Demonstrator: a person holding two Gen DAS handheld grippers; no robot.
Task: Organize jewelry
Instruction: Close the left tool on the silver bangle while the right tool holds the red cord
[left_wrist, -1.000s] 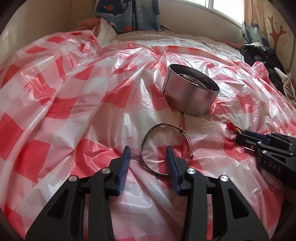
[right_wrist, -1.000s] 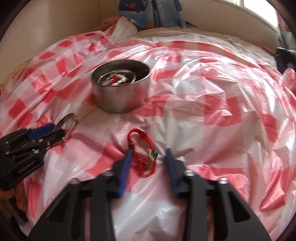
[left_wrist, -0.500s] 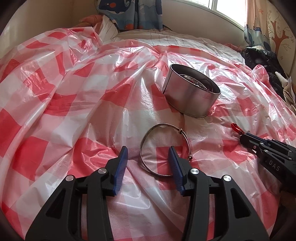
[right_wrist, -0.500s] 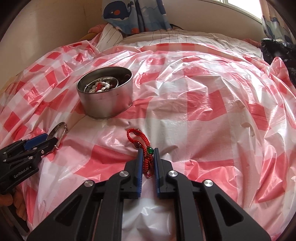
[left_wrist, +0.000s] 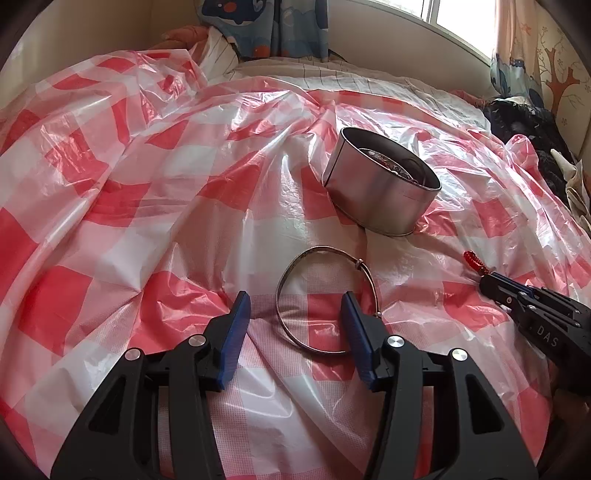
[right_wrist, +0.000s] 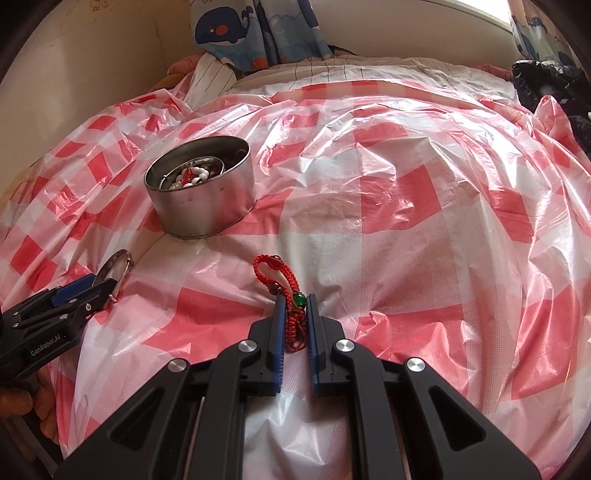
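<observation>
Jewelry is partly sorted: beads lie in the tin (right_wrist: 201, 192) mid-sheet, the right gripper (right_wrist: 294, 306) pinches the red cord (right_wrist: 284, 291) just before it, and the bangle (left_wrist: 325, 299) waits between the left gripper's (left_wrist: 295, 314) spread fingers.

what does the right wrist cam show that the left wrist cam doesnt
Only the right wrist view shows the white beads inside the tin and the green bead on the red cord bracelet clamped in the right gripper. Only the left wrist view shows the whole silver bangle between the open left gripper's fingers. Both show the round metal tin on the red-checked plastic sheet.
</observation>
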